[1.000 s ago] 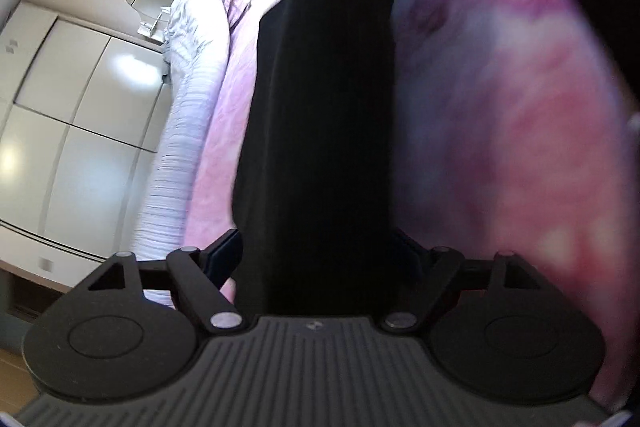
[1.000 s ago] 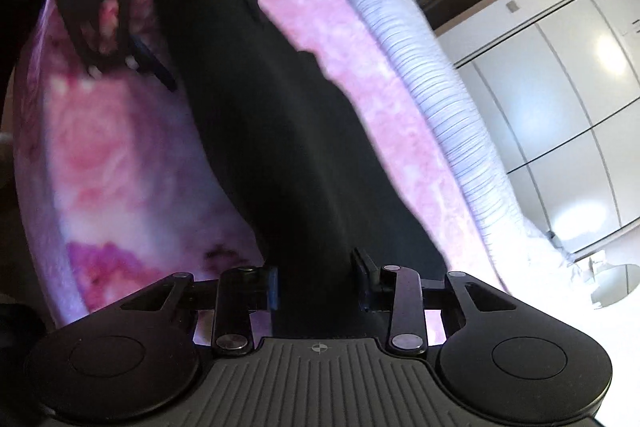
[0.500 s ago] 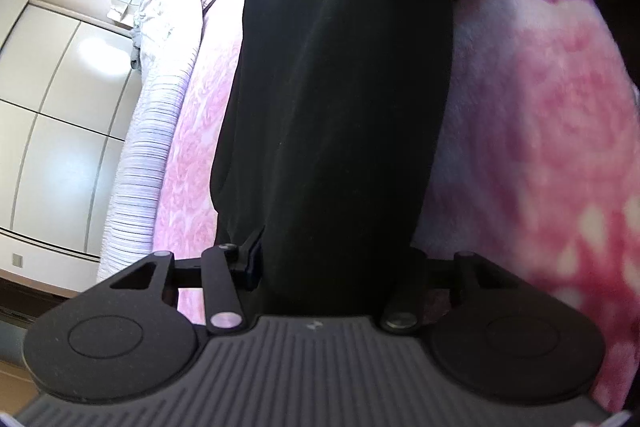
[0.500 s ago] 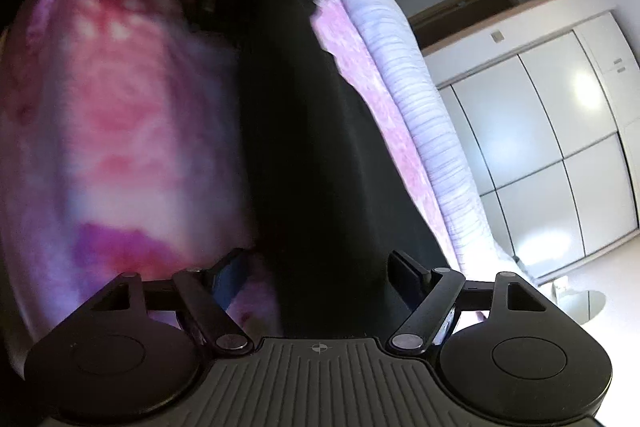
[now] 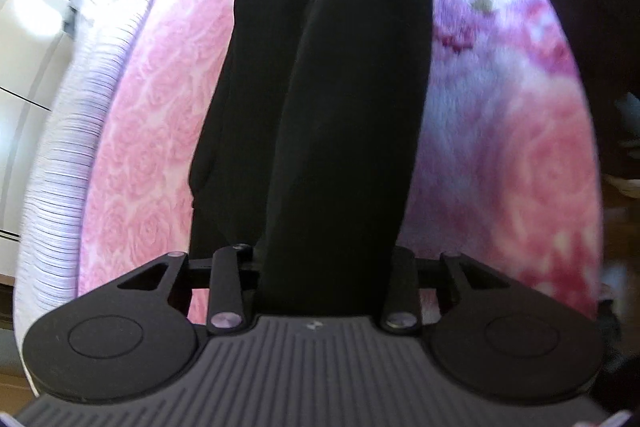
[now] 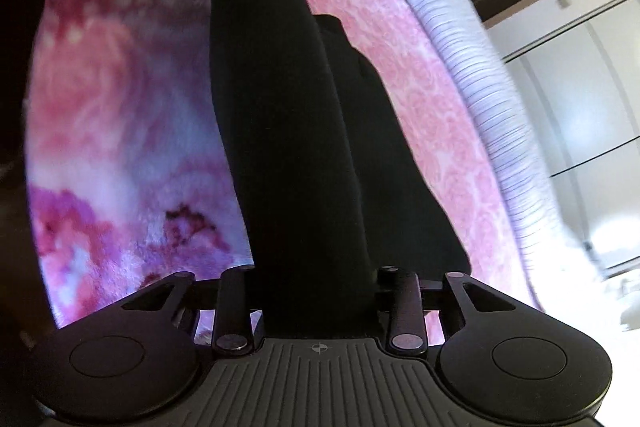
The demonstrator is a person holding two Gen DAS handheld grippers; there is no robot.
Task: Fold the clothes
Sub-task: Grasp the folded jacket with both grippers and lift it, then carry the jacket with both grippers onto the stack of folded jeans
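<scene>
The left gripper (image 5: pixel 326 267) is clamped on one end of the black garment (image 5: pixel 344 115). The right gripper (image 6: pixel 318 277) is clamped on the opposite end of that garment. The garment is stretched in a band between the two grippers, above the pink floral blanket (image 5: pixel 500 147). A second layer of the garment hangs beside the band and lies on the blanket. A white striped duvet (image 6: pixel 492 99) runs along the far side of the blanket. White wardrobe doors (image 6: pixel 592 115) stand beyond the duvet.
</scene>
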